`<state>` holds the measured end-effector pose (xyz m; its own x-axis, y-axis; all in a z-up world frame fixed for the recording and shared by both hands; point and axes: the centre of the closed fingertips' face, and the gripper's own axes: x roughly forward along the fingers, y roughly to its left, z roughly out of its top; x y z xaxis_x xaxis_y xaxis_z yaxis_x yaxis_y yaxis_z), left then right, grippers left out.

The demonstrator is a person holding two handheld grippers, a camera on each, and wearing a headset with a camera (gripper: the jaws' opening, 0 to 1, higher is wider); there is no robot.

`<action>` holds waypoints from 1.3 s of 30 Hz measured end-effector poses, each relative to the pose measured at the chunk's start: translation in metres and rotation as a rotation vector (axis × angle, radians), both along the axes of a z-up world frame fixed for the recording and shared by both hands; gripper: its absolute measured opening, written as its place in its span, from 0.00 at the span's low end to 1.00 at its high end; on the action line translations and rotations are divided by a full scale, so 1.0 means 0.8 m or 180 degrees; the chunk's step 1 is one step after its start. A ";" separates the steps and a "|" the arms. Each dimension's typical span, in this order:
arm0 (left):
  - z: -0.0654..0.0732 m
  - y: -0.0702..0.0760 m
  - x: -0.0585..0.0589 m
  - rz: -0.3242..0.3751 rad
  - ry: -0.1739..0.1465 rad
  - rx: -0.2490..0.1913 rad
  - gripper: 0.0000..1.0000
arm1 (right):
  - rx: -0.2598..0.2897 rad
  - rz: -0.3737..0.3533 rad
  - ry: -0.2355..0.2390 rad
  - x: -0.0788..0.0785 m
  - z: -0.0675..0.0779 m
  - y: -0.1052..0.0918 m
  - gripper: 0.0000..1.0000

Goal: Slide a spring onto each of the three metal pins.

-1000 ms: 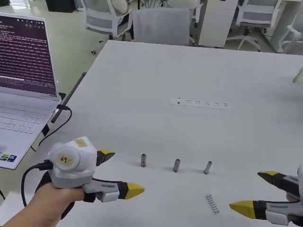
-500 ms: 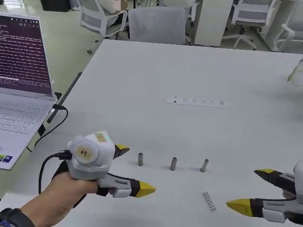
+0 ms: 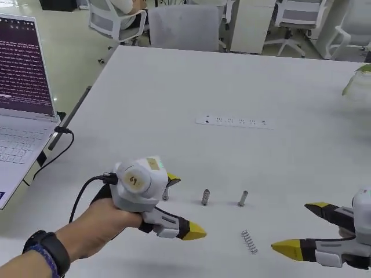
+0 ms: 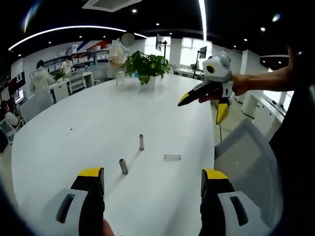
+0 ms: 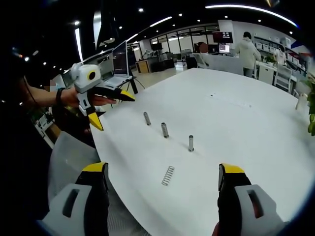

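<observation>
My left gripper (image 3: 186,207) and right gripper (image 3: 294,227) both gape wide, empty; a spring (image 3: 248,241) lies flat on the table (image 3: 232,75) between them, near three upright pins (image 3: 205,197).

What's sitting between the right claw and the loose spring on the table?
Nothing visible. Only bare table lies between the open right claw and the spring. The nearest pin stands beyond the spring, off that line.

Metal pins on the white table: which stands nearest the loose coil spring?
The rightmost metal pin in head view; the coil spring lies below it.
</observation>
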<state>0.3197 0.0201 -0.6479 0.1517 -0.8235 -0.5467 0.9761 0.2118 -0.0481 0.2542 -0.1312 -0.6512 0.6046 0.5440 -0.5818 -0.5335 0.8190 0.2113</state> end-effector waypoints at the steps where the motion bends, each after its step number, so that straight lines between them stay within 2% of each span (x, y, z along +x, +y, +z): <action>1: 0.000 -0.003 -0.001 -0.0023 -0.0006 0.0006 0.78 | 0.0002 -0.0002 0.0001 -0.001 0.000 0.000 0.92; 15: -0.022 -0.056 -0.019 -0.0570 -0.0128 0.0221 0.76 | 0.0042 -0.0018 -0.0009 -0.005 0.000 0.000 0.90; 20: -0.038 -0.074 -0.029 -0.0822 -0.0187 0.0363 0.74 | 0.0052 -0.0018 -0.0005 -0.008 0.001 0.001 0.90; 23: -0.044 -0.083 -0.034 -0.0922 -0.0206 0.0401 0.73 | 0.0068 -0.0034 -0.0009 -0.009 0.001 -0.001 0.89; 28: -0.064 -0.097 -0.046 -0.1145 -0.0275 0.0546 0.71 | 0.0075 -0.0042 0.0010 -0.012 -0.001 -0.003 0.89; 29: -0.069 -0.100 -0.048 -0.1208 -0.0323 0.0589 0.71 | 0.0078 -0.0041 0.0012 -0.013 -0.002 -0.004 0.89; 31: -0.077 -0.106 -0.052 -0.1264 -0.0325 0.0621 0.69 | 0.0082 -0.0046 0.0021 -0.014 -0.003 -0.005 0.88; 33: -0.085 -0.111 -0.054 -0.1372 -0.0396 0.0691 0.68 | 0.0083 -0.0049 0.0026 -0.014 -0.004 -0.006 0.88; 39: -0.105 -0.125 -0.058 -0.1569 -0.0444 0.0827 0.65 | 0.0100 -0.0068 0.0046 -0.016 -0.006 -0.007 0.87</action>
